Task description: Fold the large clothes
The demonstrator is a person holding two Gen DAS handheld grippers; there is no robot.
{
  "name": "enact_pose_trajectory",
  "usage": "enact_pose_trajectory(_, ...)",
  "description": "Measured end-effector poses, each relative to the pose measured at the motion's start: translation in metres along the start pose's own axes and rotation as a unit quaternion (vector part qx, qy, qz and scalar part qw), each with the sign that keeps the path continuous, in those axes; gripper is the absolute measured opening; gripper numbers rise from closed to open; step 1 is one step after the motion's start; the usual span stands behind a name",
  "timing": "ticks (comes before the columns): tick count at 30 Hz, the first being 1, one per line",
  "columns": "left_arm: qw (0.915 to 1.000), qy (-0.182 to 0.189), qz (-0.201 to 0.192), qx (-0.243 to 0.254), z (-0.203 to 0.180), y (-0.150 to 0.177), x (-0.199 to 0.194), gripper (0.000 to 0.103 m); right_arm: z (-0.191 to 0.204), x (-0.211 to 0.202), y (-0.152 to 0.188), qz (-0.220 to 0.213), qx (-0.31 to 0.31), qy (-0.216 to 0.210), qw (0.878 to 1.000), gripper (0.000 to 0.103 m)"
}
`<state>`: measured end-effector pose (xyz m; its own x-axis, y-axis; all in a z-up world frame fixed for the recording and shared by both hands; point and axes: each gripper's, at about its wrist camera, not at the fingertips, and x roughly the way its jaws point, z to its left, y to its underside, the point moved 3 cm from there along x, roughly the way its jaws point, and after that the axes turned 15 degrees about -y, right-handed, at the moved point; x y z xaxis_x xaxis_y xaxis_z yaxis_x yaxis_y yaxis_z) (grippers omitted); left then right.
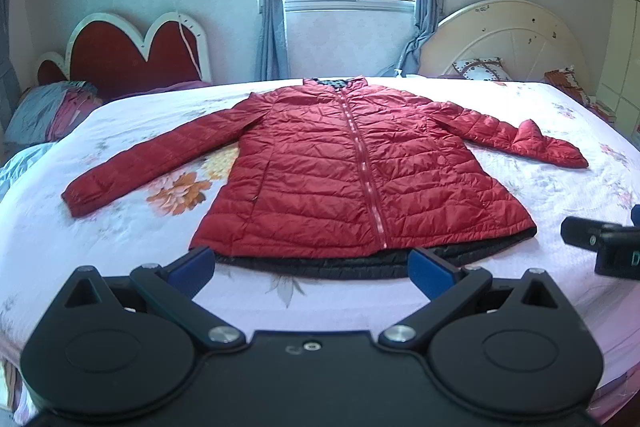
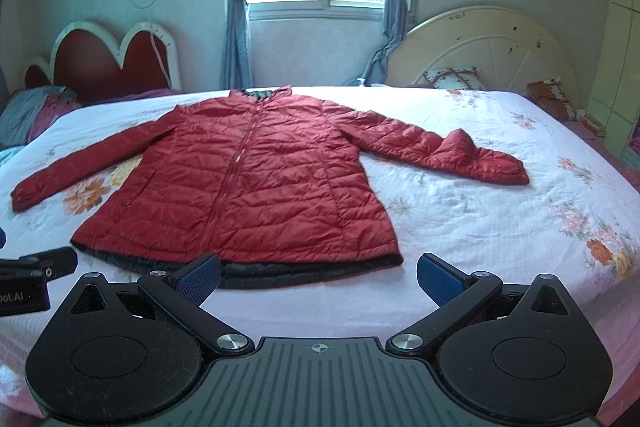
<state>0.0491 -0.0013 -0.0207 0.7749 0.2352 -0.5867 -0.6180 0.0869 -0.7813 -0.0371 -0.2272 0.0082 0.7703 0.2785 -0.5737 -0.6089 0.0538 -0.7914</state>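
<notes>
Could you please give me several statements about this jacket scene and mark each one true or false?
1. The red puffer jacket lies zipped, front side up, on the floral bedsheet. True.
2. The left gripper is shut on the jacket's hem. False: its jaws stand wide apart, holding nothing.
3. Both sleeves lie flat and straight. False: one sleeve is humped up near its cuff.
4. The right gripper is open, near the hem. True.
5. The jacket is already folded in half. False: it is spread out, sleeves outstretched.
</notes>
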Motion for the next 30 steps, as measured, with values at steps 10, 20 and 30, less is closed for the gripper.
enact_pose_trajectory(10, 0.9999, 0.007, 0.01, 0.011, -0.031, -0.03, 0.052, 0.103, -0.049, 0.044, -0.028, -0.004, 0.025, 0.016, 1.0, 0.103)
enact_pose_trajectory(20, 0.9989, 0.038, 0.026, -0.006, -0.093, -0.082, 0.127, 0.103, -0.147, 0.117, -0.078, -0.016, 0.075, 0.02, 0.997, 0.103)
enact_pose_trajectory(30, 0.9975, 0.057, 0.037, 0.017, -0.175, -0.114, 0.21, 0.103, -0.306, 0.176, -0.089, -0.048, 0.214, 0.058, 0.974, 0.103)
